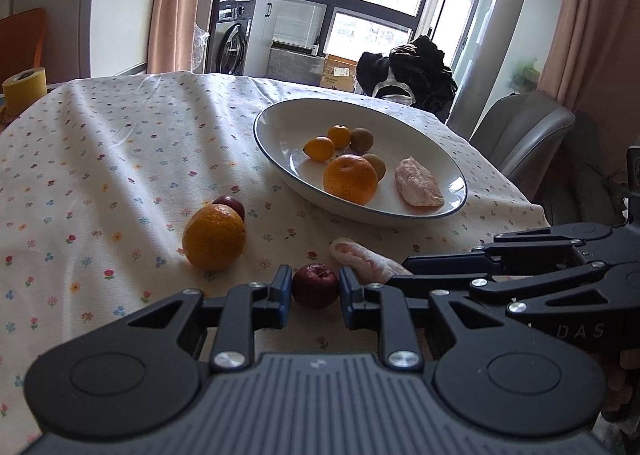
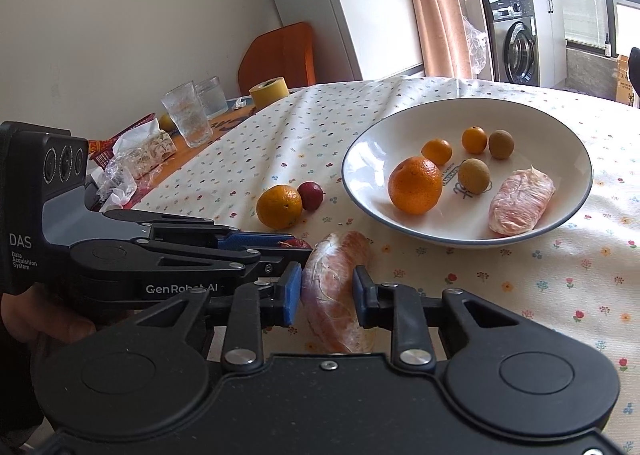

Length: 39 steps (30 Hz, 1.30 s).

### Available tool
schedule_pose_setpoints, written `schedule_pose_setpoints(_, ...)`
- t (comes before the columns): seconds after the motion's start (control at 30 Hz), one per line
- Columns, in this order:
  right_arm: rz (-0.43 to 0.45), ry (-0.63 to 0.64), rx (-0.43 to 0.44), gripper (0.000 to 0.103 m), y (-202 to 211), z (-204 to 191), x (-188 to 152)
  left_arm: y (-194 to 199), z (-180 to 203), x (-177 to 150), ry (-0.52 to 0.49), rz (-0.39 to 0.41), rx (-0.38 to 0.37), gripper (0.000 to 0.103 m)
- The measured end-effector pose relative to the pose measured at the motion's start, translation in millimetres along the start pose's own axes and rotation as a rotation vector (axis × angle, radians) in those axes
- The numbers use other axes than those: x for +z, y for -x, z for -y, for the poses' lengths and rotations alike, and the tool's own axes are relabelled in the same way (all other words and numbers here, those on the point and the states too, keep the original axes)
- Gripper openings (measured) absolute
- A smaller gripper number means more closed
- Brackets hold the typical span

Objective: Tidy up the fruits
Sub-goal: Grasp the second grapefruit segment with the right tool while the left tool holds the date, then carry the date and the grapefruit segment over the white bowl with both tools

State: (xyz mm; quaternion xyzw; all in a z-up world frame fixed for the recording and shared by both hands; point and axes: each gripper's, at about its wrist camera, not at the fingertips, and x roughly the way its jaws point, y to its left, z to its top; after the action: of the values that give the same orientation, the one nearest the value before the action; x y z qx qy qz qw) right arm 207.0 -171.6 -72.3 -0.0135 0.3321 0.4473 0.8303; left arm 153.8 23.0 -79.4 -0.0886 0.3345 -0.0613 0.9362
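Note:
A small dark red fruit (image 1: 315, 283) rests on the flowered tablecloth, and my left gripper (image 1: 315, 291) is shut on its sides. A peeled pink citrus segment (image 2: 334, 295) lies on the cloth with my right gripper (image 2: 327, 291) shut on it; the left wrist view also shows this segment (image 1: 360, 257). Beyond them sit an orange (image 1: 214, 237) and a second small red fruit (image 1: 230, 202). The white plate (image 1: 420, 139) holds a large orange (image 1: 350, 179), two small oranges, two brownish round fruits and another peeled segment (image 1: 418, 187).
At the table's far left stand two glasses (image 2: 186, 119), a yellow tape roll (image 2: 269, 91) and crumpled wrappers (image 2: 132, 159). A grey chair (image 1: 520, 131) stands past the table's right edge. The plate (image 2: 540, 135) is a short way ahead of both grippers.

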Motion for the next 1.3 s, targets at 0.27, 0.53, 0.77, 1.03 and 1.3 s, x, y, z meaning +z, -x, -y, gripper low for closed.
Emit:
schedule_pose_setpoints(0.27,-0.002,0.046,-0.032,0.032,-1,-3,-4,-4,9,7,-0.013,0.008,0.001,0.023)
schedule_pose_setpoints(0.53,-0.009,0.056,-0.053,0.033,2,0,-5,-5,16,13,-0.02,0.017,-0.019,0.023)
schedule_pose_setpoints(0.77,-0.006,0.021,-0.088,0.025,3,9,-6,-4,29,14,-0.044,0.019,-0.056,0.023)
schedule_pose_setpoints(1.03,0.025,0.012,-0.087,0.02,14,10,-4,8,27,18,-0.034,0.046,-0.037,0.023)
schedule_pose_setpoints(1.3,0.07,0.008,-0.092,0.019,29,7,4,21,28,23,-0.036,0.082,-0.028,0.023)
